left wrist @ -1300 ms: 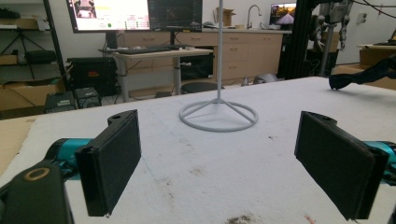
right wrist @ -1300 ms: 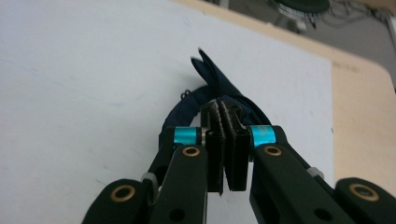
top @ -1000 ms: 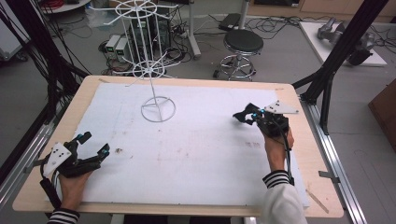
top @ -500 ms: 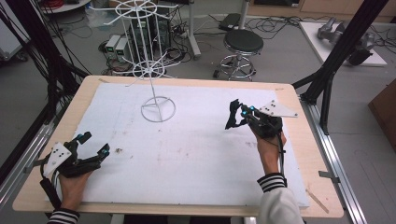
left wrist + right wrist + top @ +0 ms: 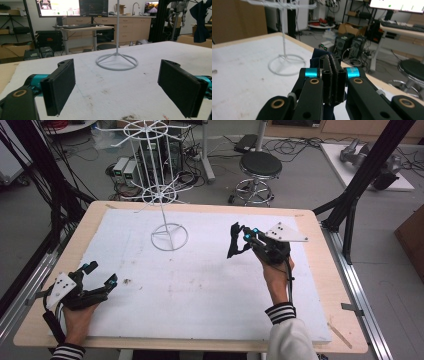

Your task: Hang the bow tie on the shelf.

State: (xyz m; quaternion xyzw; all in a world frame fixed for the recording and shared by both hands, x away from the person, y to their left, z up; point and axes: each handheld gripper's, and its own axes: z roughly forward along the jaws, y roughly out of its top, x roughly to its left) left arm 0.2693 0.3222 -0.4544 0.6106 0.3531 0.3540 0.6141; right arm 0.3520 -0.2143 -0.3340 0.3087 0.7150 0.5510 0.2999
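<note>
Pinching a dark navy cloth (image 5: 234, 245) between its pressed-together jaws, your right gripper (image 5: 245, 239) holds it lifted above the white foam board (image 5: 210, 290), to the right of the white wire display rack (image 5: 162, 195). Your left gripper (image 5: 97, 276) rests at the board's near left corner, jaws spread wide with nothing between them.
</note>
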